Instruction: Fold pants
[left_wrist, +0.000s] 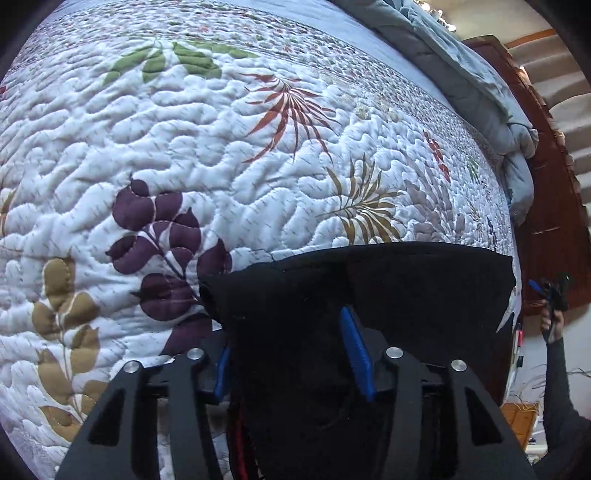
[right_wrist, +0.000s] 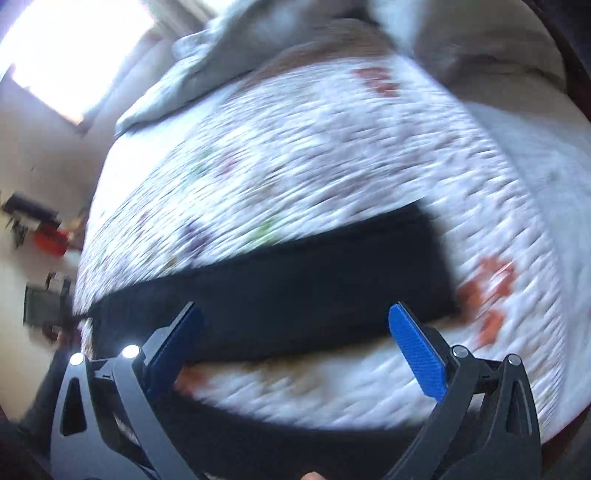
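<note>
Black pants (left_wrist: 369, 288) found lying flat on the quilted floral bedspread (left_wrist: 221, 147), near its front edge, as a compact dark band; appeared already folded at least once, though layers could not be counted. Left gripper (left_wrist: 295, 354) noted with jaws partly closed around a raised bunch of the black fabric; blue pads (left_wrist: 356, 354) seen against the cloth, so judged gripping it. Right gripper (right_wrist: 295, 332) observed wide open and empty above the bedspread, pants beyond its fingertips, view heavily blurred. Remaining work judged: a further fold and squaring of edges. Grey blanket (left_wrist: 480, 66) heaped at far side, not involved.
</note>
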